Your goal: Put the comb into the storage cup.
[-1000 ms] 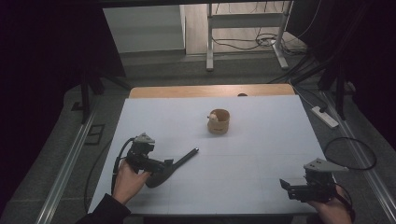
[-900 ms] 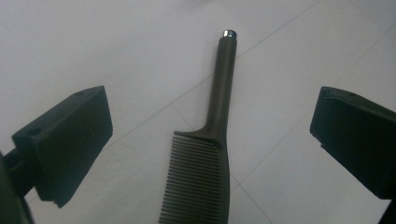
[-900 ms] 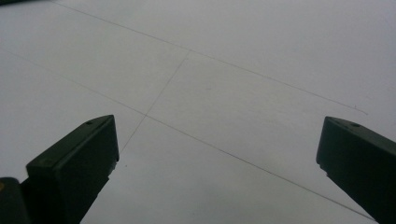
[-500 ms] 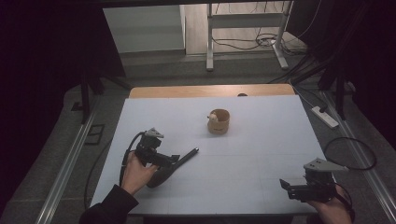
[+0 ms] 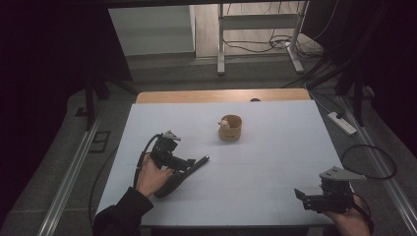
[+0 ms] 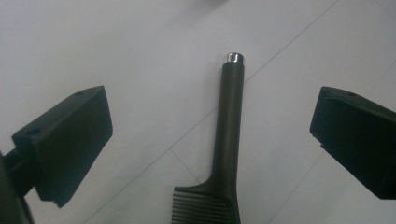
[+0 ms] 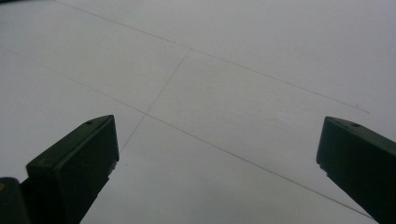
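Note:
A black tool (image 5: 196, 165) lies on the white table (image 5: 275, 147) at the left. It has a straight handle (image 6: 230, 121) with a silver end cap and a ribbed head (image 6: 205, 207). My left gripper (image 5: 186, 164) hovers over the tool, open. In the left gripper view the handle runs up between the two wide-apart jaws of the left gripper (image 6: 212, 112), touching neither. My right gripper (image 5: 302, 196) rests near the table's front right corner, open, and the right gripper view shows bare table between the jaws of the right gripper (image 7: 219, 135).
A small round wooden cup (image 5: 230, 129) with a pale object inside stands near the table's middle, beyond the tool. A power strip (image 5: 342, 123) and cables lie on the floor to the right. A metal frame (image 5: 255, 34) stands behind the table.
My left hand and gripper have moved forward and a little right, over the black tool. The tool, the cup and the right gripper have stayed in place.

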